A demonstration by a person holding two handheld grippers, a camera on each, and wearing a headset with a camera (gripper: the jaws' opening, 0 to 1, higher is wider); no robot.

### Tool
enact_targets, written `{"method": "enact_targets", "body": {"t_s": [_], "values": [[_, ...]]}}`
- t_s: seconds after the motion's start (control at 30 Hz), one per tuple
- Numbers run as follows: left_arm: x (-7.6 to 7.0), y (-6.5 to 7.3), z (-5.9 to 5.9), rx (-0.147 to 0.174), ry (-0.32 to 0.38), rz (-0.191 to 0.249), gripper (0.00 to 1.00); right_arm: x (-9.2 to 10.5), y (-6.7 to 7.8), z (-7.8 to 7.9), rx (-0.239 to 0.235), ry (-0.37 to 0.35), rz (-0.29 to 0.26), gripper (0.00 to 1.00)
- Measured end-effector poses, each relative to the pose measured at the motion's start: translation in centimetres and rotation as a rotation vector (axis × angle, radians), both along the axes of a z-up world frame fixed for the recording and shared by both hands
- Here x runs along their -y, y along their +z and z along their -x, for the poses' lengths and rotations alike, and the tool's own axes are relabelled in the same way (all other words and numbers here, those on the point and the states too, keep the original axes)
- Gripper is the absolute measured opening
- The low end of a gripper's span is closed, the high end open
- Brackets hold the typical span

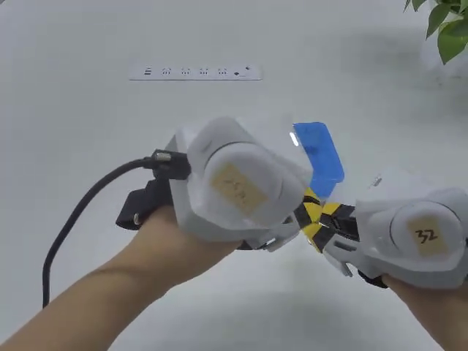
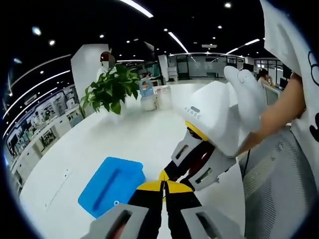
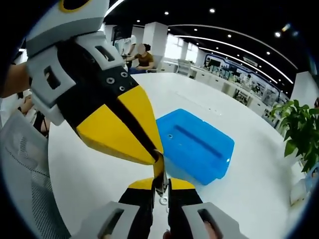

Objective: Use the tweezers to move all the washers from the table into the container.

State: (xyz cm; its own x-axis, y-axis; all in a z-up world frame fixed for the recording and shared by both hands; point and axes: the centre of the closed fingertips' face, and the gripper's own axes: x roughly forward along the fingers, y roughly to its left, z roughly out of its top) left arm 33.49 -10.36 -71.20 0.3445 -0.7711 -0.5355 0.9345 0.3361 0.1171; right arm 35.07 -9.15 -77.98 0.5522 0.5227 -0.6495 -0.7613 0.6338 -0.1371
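Grippers meet tip to tip above a white bench [image 1: 73, 131]. The right gripper [image 3: 162, 183] has its yellow-tipped jaws drawn almost together on a thin metal strip, apparently the tweezers [image 3: 162, 195], which stands in the narrow gap between them. The left gripper [image 2: 163, 185] has its jaws pressed flat against each other. In the right gripper view their point reaches in from the upper left and touches the top of that strip. Whether the left one also nips the metal cannot be told.

Just beyond both sets of tips the blue container [image 3: 199, 144] lies flat on the bench, with a long groove along its top. In the head view it sits directly behind the two white gripper bodies, partly hidden by the left one. A bare hand [image 1: 164, 234] grips that left body from below, and a black cable [image 1: 88, 197] curves off its rear toward the person.

Well beyond the container, a white power strip [image 1: 194, 72] lies on the bench. A leafy green plant [image 2: 110, 89] stands far off to the right of the grippers. A grey mesh chair [image 2: 279, 174] is beside the person. Behind the left gripper, seated people [image 3: 144, 59] are visible in an office lit by ceiling strips.
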Motion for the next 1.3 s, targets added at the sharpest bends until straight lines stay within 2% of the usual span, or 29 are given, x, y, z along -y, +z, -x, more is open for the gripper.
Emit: {"method": "enact_targets", "body": {"t_s": [0.1, 0.2, 0.33, 0.5, 0.6, 0.7, 1.03, 1.23, 1.3], "values": [[0.2, -0.4, -0.4, -0.026, 0.010, 0.026, 0.00, 0.4, -0.3, -0.2, -0.012, -0.013, -0.008, 0.06], [0.4, -0.8, -0.4, -0.035, 0.010, 0.019, 0.00, 0.5, -0.7, -0.2, -0.033, -0.019, -0.024, 0.06], [0.4, -0.6, -0.5, -0.028, 0.012, 0.023, 0.00, 0.5, -0.6, -0.4, -0.037, -0.033, -0.046, 0.06], [0.5, -0.7, -0.2, -0.019, 0.000, 0.011, 0.00, 0.6, -0.6, -0.2, -0.019, 0.000, -0.004, 0.06], [0.3, -1.0, 0.0, 0.004, -0.006, -0.027, 0.00, 0.6, -0.4, -0.2, -0.005, 0.024, 0.014, 0.06], [0.3, -1.1, 0.0, -0.002, -0.002, -0.021, 0.00, 0.7, -0.7, -0.3, -0.013, 0.035, 0.020, 0.07], [0.2, -1.0, -0.2, 0.000, 0.003, -0.031, 0.00, 0.4, -0.7, -0.4, -0.048, 0.023, -0.016, 0.07], [0.1, -0.7, 0.4, 0.000, -0.006, -0.028, 0.00, -0.3, -0.7, 0.2, -0.051, 0.024, -0.030, 0.06], [0.0, -0.5, 0.7, 0.003, -0.008, -0.032, 0.00, -1.0, -0.6, 0.8, -0.065, 0.032, -0.049, 0.05]]}}
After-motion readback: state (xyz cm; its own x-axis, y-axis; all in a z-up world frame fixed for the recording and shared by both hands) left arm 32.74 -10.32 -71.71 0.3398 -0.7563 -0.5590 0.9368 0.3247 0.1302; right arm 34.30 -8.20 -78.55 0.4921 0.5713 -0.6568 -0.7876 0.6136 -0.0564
